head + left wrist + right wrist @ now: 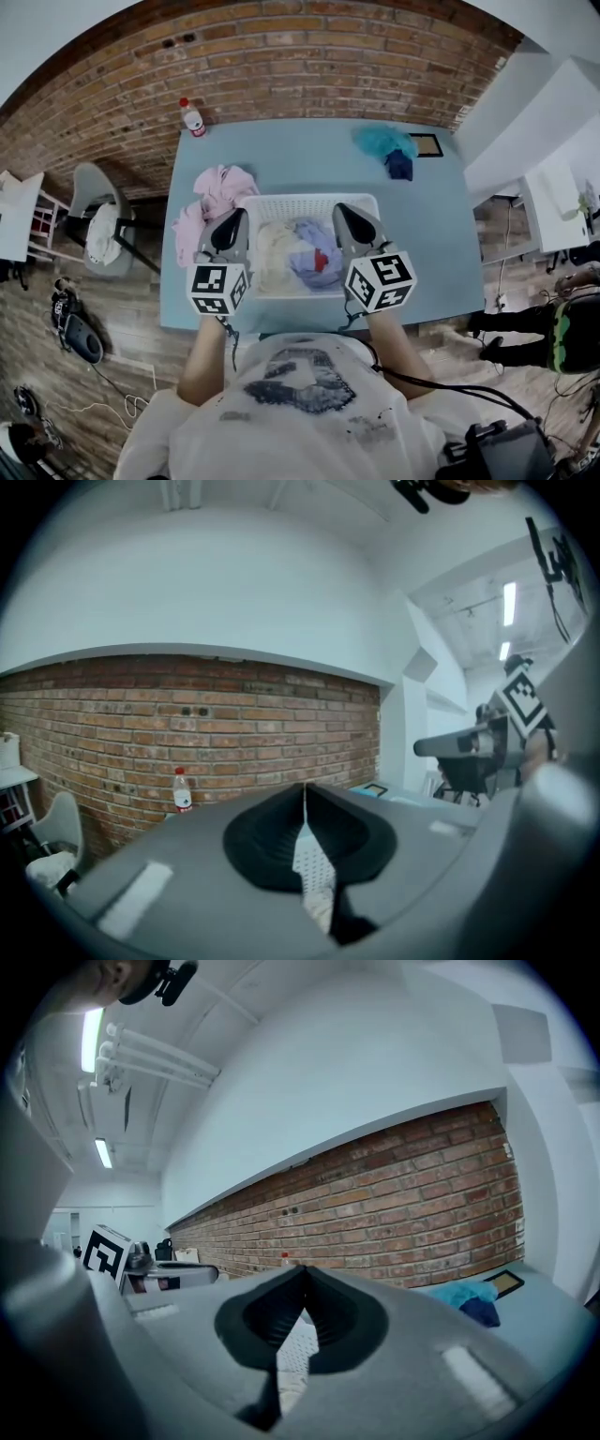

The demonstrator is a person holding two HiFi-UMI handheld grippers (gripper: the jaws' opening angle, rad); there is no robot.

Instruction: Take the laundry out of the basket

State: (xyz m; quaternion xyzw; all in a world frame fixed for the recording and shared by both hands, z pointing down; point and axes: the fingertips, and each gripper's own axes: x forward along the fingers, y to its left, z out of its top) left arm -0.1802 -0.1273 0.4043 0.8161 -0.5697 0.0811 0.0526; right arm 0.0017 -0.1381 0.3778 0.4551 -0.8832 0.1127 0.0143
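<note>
Two shut jaws; laundry (298, 255) below, between them

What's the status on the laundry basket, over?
Left gripper, right gripper shut, empty, above basket. Laundry inside, none gripped. Pink clothes lie beside basket; path clear.

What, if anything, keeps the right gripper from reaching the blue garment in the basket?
Probably nothing, so yes. The right gripper hovers at the right side of the open basket, beside the blue garment, which lies on top, uncovered. Its jaws are shut and empty; they must open first.
</note>
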